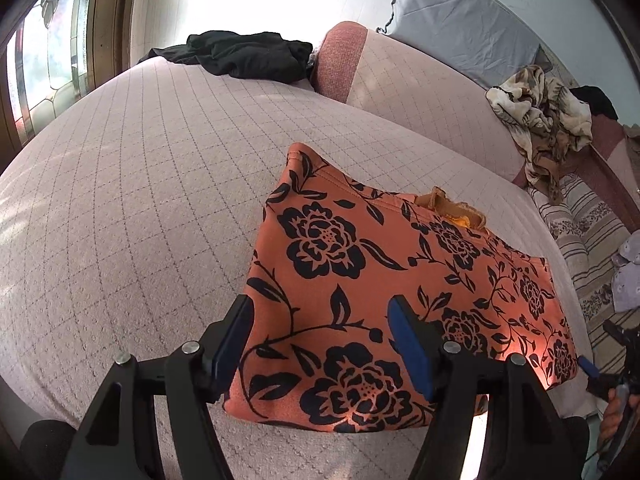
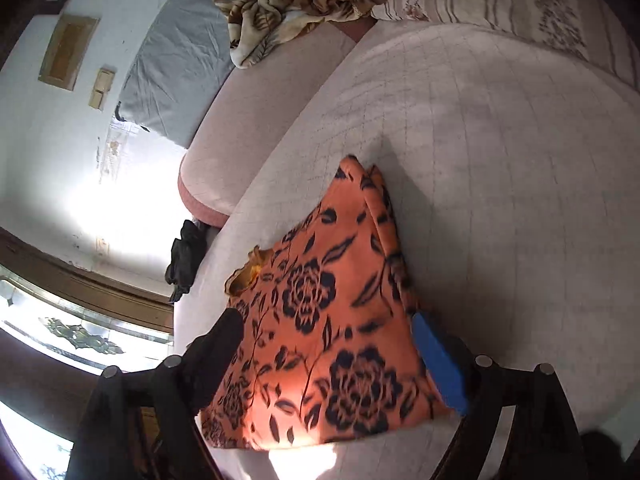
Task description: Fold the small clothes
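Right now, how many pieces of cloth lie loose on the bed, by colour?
Orange floral: 1, the garment between the grippers.
Black: 1, a garment at the far edge.
Brown-and-cream: 1, crumpled cloth by the pillow.
Total: 3.

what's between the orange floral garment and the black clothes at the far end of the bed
Nothing: in the left wrist view only bare quilted bedcover separates the orange floral garment from the black clothes.

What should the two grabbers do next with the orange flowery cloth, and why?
Probably close the left gripper on the near edge of the orange floral garment. Both grippers are open, the right gripper too, and the garment lies flat on the pink quilted bed cover, not gripped.
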A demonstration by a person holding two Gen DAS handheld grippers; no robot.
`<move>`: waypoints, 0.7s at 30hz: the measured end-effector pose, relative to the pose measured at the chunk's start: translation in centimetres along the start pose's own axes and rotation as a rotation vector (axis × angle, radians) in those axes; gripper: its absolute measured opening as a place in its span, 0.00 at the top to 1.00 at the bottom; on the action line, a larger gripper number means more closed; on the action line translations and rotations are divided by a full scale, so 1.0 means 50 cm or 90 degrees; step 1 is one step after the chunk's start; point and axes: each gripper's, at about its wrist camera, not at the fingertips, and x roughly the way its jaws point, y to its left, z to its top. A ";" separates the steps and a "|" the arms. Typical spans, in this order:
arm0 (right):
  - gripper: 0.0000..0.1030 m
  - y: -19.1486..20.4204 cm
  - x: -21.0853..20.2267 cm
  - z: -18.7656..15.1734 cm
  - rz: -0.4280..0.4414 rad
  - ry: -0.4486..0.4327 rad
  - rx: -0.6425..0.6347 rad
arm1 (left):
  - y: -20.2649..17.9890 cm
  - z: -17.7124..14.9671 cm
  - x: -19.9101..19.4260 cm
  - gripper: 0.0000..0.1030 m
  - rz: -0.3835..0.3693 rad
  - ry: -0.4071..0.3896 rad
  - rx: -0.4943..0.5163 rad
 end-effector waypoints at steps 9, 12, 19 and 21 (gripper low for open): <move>0.14 -0.094 0.043 -0.106 0.055 -0.023 0.219 | -0.013 -0.057 -0.051 0.32 -0.018 0.015 0.013; 0.68 -0.105 0.067 -0.070 0.036 -0.061 0.225 | 0.000 -0.071 -0.061 0.32 -0.013 0.020 -0.005; 0.79 -0.077 0.041 -0.071 -0.066 -0.040 0.126 | 0.012 -0.070 -0.067 0.32 0.010 0.017 -0.006; 0.73 -0.097 0.027 -0.072 -0.045 -0.020 0.146 | 0.008 -0.067 -0.061 0.32 0.008 0.021 -0.001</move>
